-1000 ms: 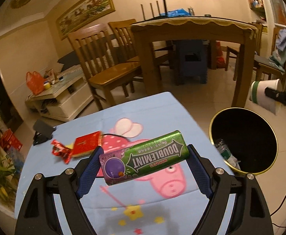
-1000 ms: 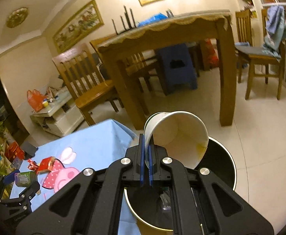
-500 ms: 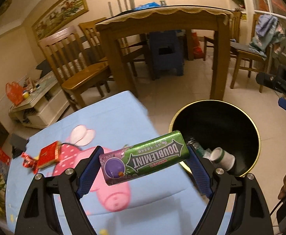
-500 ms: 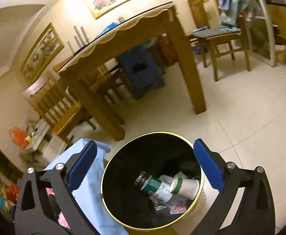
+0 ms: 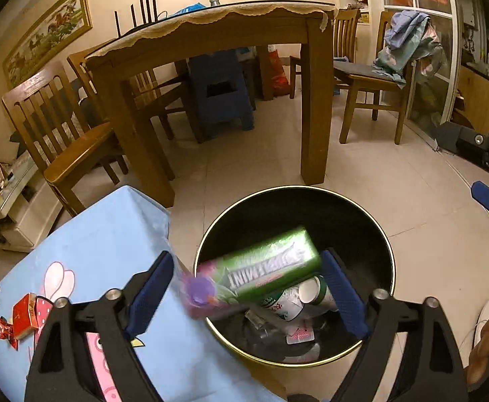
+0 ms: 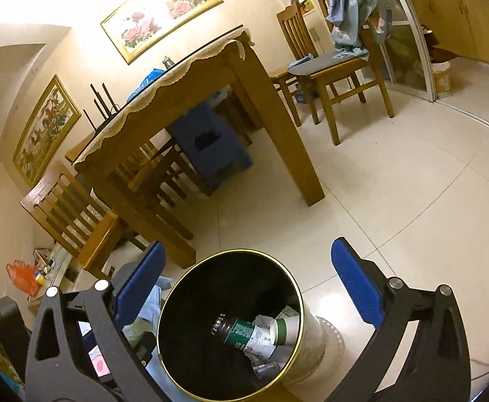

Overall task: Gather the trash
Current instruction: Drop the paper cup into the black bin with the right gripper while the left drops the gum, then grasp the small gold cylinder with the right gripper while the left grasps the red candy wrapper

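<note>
Only leftward: blurred gum pack (image 5: 261, 269) over bin (image 5: 371, 231)

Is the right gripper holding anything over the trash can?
No, the right gripper stands wide open and empty above the trash can.

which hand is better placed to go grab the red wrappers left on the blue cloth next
Left. The red wrappers lie on the blue cartoon tablecloth just left of the left gripper, whose jaws have just opened, letting the green gum pack go. The open right gripper hangs over the black bin, farther away.
</note>
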Motion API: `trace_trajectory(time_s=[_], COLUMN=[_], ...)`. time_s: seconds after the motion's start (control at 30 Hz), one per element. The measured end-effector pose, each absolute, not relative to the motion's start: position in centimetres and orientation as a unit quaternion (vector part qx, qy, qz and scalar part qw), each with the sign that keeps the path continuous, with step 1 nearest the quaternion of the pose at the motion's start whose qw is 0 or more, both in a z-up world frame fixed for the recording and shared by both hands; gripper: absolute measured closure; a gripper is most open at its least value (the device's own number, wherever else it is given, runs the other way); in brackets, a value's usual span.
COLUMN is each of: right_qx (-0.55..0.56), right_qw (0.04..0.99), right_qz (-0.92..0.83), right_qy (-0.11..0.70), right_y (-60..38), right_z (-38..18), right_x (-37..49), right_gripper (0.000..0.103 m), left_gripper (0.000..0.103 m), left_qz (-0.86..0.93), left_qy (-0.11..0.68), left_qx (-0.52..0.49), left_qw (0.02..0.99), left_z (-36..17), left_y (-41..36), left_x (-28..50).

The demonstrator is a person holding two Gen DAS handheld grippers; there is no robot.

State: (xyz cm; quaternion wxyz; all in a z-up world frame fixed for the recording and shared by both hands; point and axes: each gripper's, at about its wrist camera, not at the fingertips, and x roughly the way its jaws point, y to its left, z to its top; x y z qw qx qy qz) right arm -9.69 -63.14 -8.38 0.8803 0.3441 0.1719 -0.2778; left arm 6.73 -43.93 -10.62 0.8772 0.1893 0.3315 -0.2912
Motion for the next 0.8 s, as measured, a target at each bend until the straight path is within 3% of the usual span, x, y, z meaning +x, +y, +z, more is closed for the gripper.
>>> trace_trajectory(time_s=[0.1, 0.6, 0.8], right_qx=[0.343, 0.290, 0.209], right_qw=[0.880, 0.894, 0.912], right_qz=[-0.278, -0.276, -0.256], right_qy=[0.176, 0.203, 0.242], right_y=[-63.0, -60.1, -56.2], right_z=[-8.1, -7.4, -7.1], right_x=[-9.9, -6.9, -3.2], right_gripper=[0.005, 0.005, 0.005], left_gripper=[0.009, 0.009, 0.008], left_qz=[-0.295, -0.282, -0.260], left_qy=[0.321, 0.307, 0.318], left_qx=[0.194, 0.175, 0.161], left_qw=[0.879, 0.892, 0.898], left_z=[-10.4, -8.0, -7.9], left_y=[-44.1, -38.6, -33.9], left_x=[6.5, 6.0, 6.8])
